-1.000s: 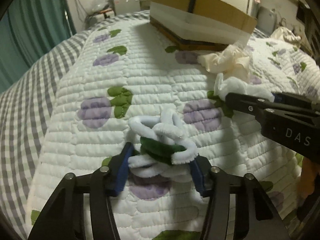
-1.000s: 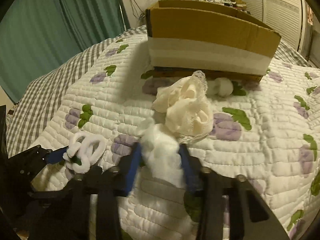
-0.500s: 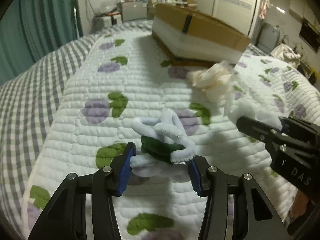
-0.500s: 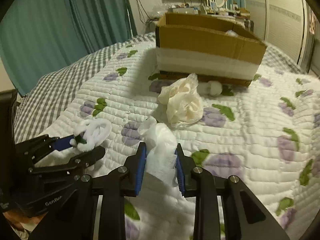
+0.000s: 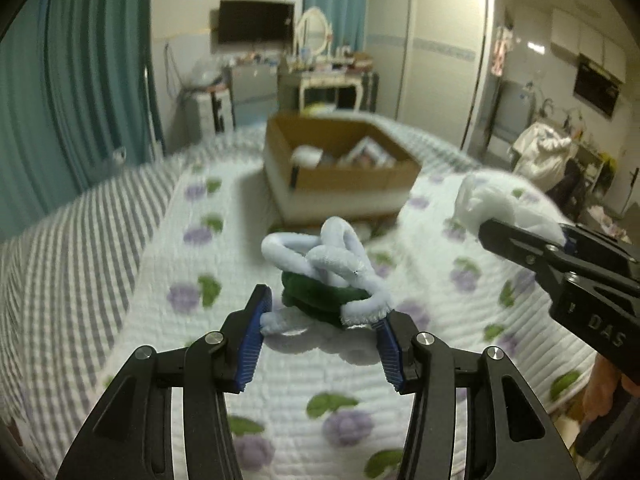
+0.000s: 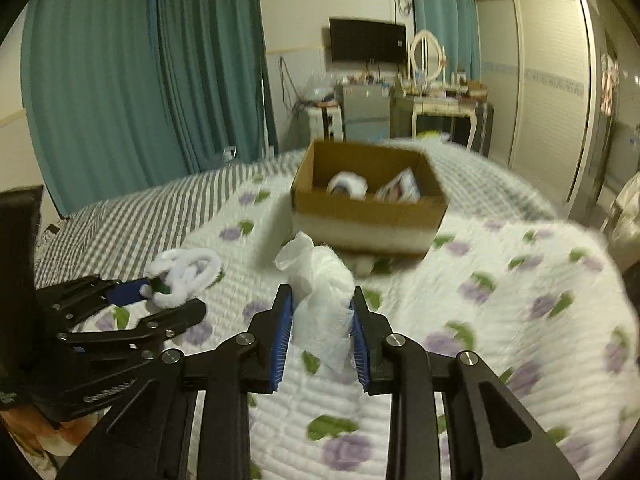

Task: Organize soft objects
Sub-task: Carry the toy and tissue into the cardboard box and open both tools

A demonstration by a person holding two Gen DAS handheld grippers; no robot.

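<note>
Mid-carry: my left claw (image 5: 322, 322) pinches the pipe-cleaner bundle (image 5: 326, 276), right claw (image 6: 320, 330) pinches the white cloth wad (image 6: 322, 300), both above the bed (image 6: 500, 308); next, reach the box (image 6: 368, 204) at 12 o'clock and release inside.

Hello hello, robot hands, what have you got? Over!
Left tongs shut on fuzzy white-green loops. Right tongs shut on white cloth wad. Cardboard box ahead, path open.

left gripper (image 5: 322, 320) clamps white-green chenille loops (image 5: 328, 276); cardboard box (image 5: 340, 176) beyond, on quilt (image 5: 168, 264).
</note>
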